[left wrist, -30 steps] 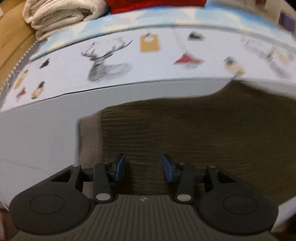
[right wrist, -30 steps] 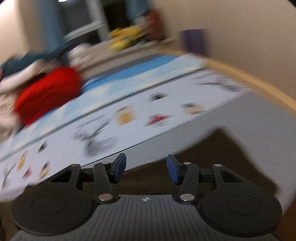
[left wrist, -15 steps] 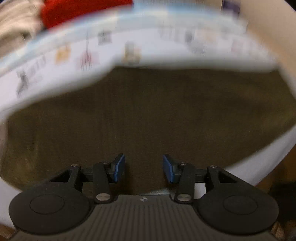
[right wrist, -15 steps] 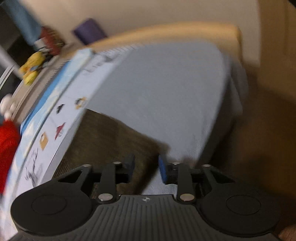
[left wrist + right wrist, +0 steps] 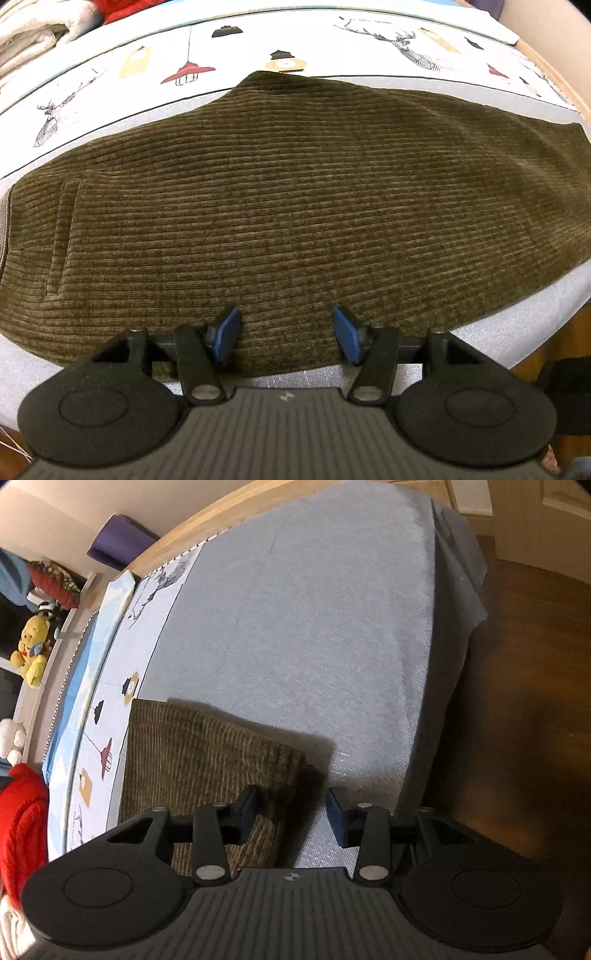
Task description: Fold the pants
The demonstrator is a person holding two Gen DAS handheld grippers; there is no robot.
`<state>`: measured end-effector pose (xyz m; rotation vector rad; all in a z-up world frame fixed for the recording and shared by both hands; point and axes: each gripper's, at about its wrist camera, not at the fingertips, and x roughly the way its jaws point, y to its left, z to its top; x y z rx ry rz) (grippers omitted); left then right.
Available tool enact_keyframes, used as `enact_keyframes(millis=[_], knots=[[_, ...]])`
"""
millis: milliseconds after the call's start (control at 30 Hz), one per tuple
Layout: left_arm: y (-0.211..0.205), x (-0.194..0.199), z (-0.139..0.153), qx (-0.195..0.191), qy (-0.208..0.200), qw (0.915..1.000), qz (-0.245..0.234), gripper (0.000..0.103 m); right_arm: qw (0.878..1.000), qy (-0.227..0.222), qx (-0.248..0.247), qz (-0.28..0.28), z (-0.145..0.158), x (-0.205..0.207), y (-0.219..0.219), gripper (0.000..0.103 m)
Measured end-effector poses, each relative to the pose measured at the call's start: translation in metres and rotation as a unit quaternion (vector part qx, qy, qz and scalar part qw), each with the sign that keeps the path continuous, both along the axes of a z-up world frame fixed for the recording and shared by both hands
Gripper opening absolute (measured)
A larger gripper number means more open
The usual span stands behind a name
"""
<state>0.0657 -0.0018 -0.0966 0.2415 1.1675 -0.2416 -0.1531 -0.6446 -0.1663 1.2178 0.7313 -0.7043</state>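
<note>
The olive-green corduroy pants [image 5: 295,206] lie flat, folded lengthwise, on the grey bed cover [image 5: 517,325]. A pocket seam and the waistband are at the left end. My left gripper [image 5: 286,334] is open and empty, hovering over the near long edge of the pants. In the right wrist view the leg end of the pants [image 5: 207,760] lies on the grey cover [image 5: 314,627]. My right gripper [image 5: 291,814] is open and empty over the near corner of that leg end.
A printed sheet [image 5: 184,62] with deer and lamps lies beyond the pants. Folded cream laundry [image 5: 33,33] and a red garment [image 5: 22,823] sit at the back. The bed's edge drops to wooden floor [image 5: 517,720] on the right. Stuffed toys [image 5: 33,650] stand on a shelf.
The left gripper swung right from the waistband end to the middle of the pants' near edge. The right gripper turned from facing the room down to the leg end corner. Both stayed open.
</note>
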Motion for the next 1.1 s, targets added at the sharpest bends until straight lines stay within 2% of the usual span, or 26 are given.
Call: enact_keyframes(millis=[100, 133, 167, 300, 367, 433, 500, 533, 600, 667, 733, 800, 867, 900, 967, 1033, 1067, 1100], knots=[[0.001, -0.001, -0.001, 0.001, -0.001, 1.0, -0.001, 0.062, 1.0, 0.006, -0.011, 0.007, 0.001, 0.007, 0.001, 0.045], [0.0, -0.002, 0.0, 0.002, -0.001, 1.0, -0.001, 0.062, 1.0, 0.006, -0.016, 0.01, 0.002, 0.008, 0.002, 0.042], [0.0, -0.002, 0.001, 0.002, -0.001, 1.0, -0.001, 0.062, 1.0, 0.007, -0.022, 0.013, 0.003, 0.008, 0.003, 0.028], [0.0, -0.001, 0.002, 0.002, 0.003, 1.0, 0.002, 0.062, 0.999, 0.005, -0.04, 0.012, 0.013, 0.009, 0.008, 0.022], [0.001, 0.002, 0.003, -0.001, 0.005, 1.0, 0.005, 0.062, 0.997, -0.005, -0.071, 0.022, 0.029, 0.012, 0.016, 0.011], [0.004, 0.002, 0.008, -0.01, 0.003, 0.9999, 0.012, 0.062, 0.991, -0.02, -0.124, 0.049, 0.056, 0.019, 0.032, 0.007], [0.009, 0.003, 0.015, -0.024, -0.006, 0.9995, 0.02, 0.062, 0.966, -0.034, -0.228, 0.12, 0.1, 0.037, 0.066, 0.007], [0.012, 0.003, 0.019, -0.03, -0.011, 0.9992, 0.024, 0.062, 0.947, -0.045, -0.278, 0.155, 0.123, 0.047, 0.09, 0.006], [0.019, 0.002, 0.026, -0.043, -0.022, 0.9984, 0.031, 0.062, 0.915, -0.077, -0.34, 0.205, 0.165, 0.066, 0.137, 0.006], [0.028, 0.002, 0.033, -0.052, -0.032, 0.9973, 0.04, 0.062, 0.871, -0.113, -0.4, 0.261, 0.202, 0.083, 0.199, 0.006], [0.039, 0.001, 0.04, -0.061, -0.04, 0.9962, 0.048, 0.062, 0.812, -0.154, -0.456, 0.33, 0.228, 0.095, 0.276, 0.006], [0.05, 0.0, 0.045, -0.07, -0.046, 0.9948, 0.058, 0.062, 0.76, -0.186, -0.484, 0.391, 0.237, 0.101, 0.349, 0.006], [0.062, 0.0, 0.049, -0.077, -0.048, 0.9935, 0.068, 0.062, 0.718, -0.205, -0.498, 0.441, 0.229, 0.101, 0.417, 0.006], [0.067, 0.001, 0.05, -0.081, -0.047, 0.9929, 0.074, 0.062, 0.706, -0.211, -0.496, 0.46, 0.22, 0.102, 0.447, 0.006], [0.075, 0.003, 0.053, -0.087, -0.044, 0.9918, 0.082, 0.062, 0.705, -0.199, -0.482, 0.481, 0.19, 0.107, 0.493, 0.007], [0.082, 0.004, 0.055, -0.091, -0.041, 0.9911, 0.088, 0.062, 0.701, -0.162, -0.471, 0.511, 0.154, 0.12, 0.518, 0.007], [0.083, 0.005, 0.056, -0.094, -0.039, 0.9907, 0.09, 0.062, 0.706, -0.149, -0.456, 0.521, 0.141, 0.125, 0.52, 0.007], [0.083, 0.006, 0.057, -0.097, -0.038, 0.9904, 0.091, 0.062, 0.724, -0.139, -0.428, 0.523, 0.134, 0.13, 0.513, 0.007]])
